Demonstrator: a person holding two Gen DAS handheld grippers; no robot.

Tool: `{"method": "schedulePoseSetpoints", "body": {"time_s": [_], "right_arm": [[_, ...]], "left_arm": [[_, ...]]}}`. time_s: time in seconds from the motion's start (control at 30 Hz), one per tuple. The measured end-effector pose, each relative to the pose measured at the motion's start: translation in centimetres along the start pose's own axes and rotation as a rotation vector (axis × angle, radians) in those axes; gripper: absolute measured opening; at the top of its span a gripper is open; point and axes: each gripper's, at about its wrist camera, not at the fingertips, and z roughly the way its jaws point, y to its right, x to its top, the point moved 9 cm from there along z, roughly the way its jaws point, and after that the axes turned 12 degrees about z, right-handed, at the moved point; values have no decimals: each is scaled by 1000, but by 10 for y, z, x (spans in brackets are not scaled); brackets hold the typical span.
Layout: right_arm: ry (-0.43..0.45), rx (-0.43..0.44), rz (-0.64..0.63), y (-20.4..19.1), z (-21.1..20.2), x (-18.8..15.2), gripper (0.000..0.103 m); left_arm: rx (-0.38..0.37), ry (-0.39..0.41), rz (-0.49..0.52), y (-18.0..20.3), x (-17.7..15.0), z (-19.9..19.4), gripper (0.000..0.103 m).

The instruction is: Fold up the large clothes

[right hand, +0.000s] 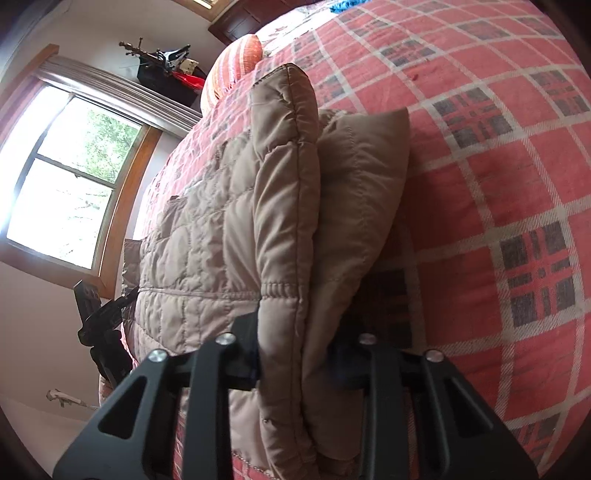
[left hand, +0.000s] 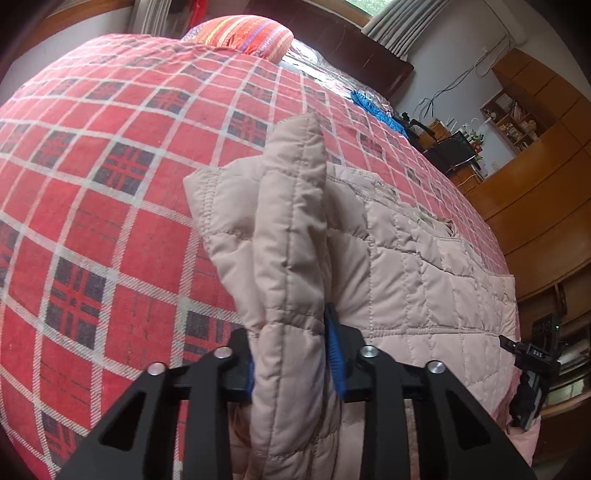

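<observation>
A bed with a red checked cover (left hand: 110,155) fills most of both views. On it lies a beige quilted coat (left hand: 424,258), spread flat over the near part of the bed, close to the near edge. At the far end of the bed a striped pillow (left hand: 243,33) is seen, and beyond the bed on the right stands a wooden cupboard (left hand: 535,206). In the right wrist view a window (right hand: 70,177) is on the left.

The folding seems to be in an early or middle stage. The body of the coat is flat, and a pocket shows on it. Each gripper has lifted a padded part of the coat, perhaps a sleeve or a side edge, so that it stands up from the bed. I judge that these parts must yet be carried over the body and laid down, and that more folds are left after this. How the hidden near part of the coat lies, I cannot tell.

The left gripper (left hand: 291,365) has its jaws closed to a narrow gap, and a thick fold of the coat is pinched between the blue pads (left hand: 336,362). The right gripper (right hand: 295,362) is closed likewise on a doubled fold of the coat; its pads are mostly hidden by the cloth.
</observation>
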Motion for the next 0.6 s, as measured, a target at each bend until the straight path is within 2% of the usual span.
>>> {"method": "schedulePoseSetpoints", "body": {"time_s": [0.07,0.3,0.47,0.6], "right_arm": [[2,4,6,-3,-1,0,21],[-6,51,42,-14,-20,-5,15],[-13,83,15,-30,-46,-19,15],[-8,83,-51,-47,-73,-45,14]], "left_arm": [[8,2,5,2,0,-4,21],[-3,3,-27,3,-1,-18,16],[-57,-15,-31,17,-13,-52,14],[-69,-1,17,33,-32,-87,13]]}}
